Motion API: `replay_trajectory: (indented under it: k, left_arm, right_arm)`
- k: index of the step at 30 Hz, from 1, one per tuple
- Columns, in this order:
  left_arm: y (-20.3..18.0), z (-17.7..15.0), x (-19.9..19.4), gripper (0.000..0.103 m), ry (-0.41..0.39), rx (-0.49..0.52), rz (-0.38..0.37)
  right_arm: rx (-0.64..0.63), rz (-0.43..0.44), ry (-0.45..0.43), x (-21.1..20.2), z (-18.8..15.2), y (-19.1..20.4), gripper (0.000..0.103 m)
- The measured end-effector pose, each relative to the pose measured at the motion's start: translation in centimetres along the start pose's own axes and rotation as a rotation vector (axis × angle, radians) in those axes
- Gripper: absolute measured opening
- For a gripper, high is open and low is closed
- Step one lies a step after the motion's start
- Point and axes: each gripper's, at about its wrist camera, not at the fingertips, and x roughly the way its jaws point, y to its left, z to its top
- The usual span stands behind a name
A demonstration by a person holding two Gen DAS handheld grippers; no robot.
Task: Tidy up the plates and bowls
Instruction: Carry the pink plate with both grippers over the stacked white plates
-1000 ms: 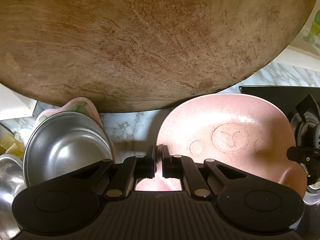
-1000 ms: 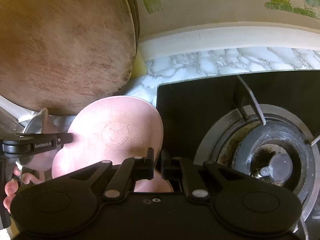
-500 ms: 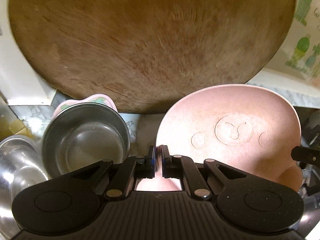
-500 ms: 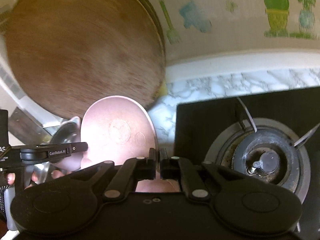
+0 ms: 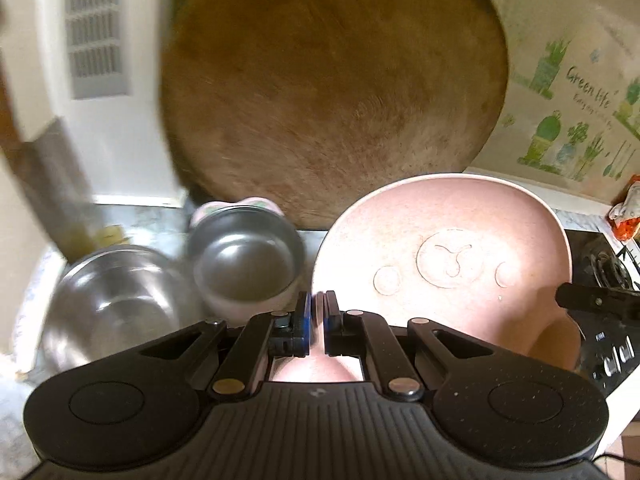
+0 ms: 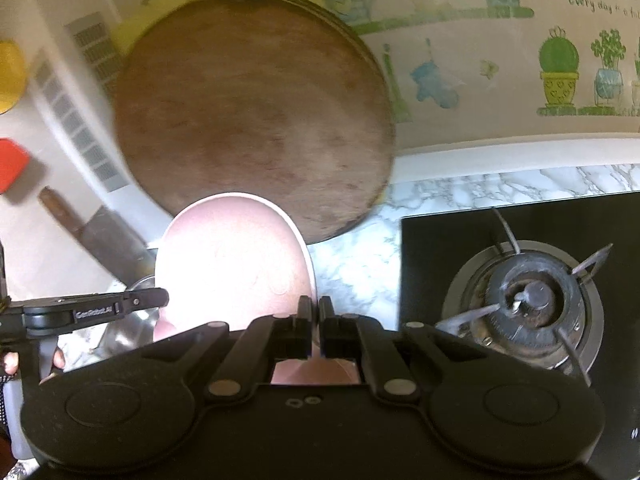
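A: Where is the pink plate [image 5: 440,264]?

B: Lifted between both tools. The left gripper [image 5: 318,320] pinches its near rim, fingers pressed together on the edge. The right gripper [image 6: 315,328] does the same on the rim seen from the other side.

A: And around it?

B: In the left wrist view a round wooden board [image 5: 332,92] stands at twelve o'clock behind the plate. A small steel bowl [image 5: 244,260] sits at ten o'clock, stacked in a pink-rimmed dish [image 5: 256,203], and a larger steel bowl [image 5: 116,300] lies at nine.

A: From the right wrist?

B: The gas burner [image 6: 528,304] on the black hob is at three o'clock, marble counter [image 6: 352,268] between it and the plate. A cleaver [image 6: 96,232] leans at nine o'clock.
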Motion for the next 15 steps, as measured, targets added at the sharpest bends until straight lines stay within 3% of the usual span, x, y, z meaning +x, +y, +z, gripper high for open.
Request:
replay_trajectory:
  k: [7, 15]
  left_arm:
    - [5.0, -4.8, -7.6, 0.005, -0.053, -0.049, 0.036]
    - [12.4, -11.4, -16.3, 0.005, -0.076, -0.149, 0.138]
  right_arm:
    - [-0.053, 0.058, 0.012, -1.9, -2.7, 6.2, 0.005]
    - [-0.145, 0.175, 0.063, -2.5, -6.6, 14.9, 0.005]
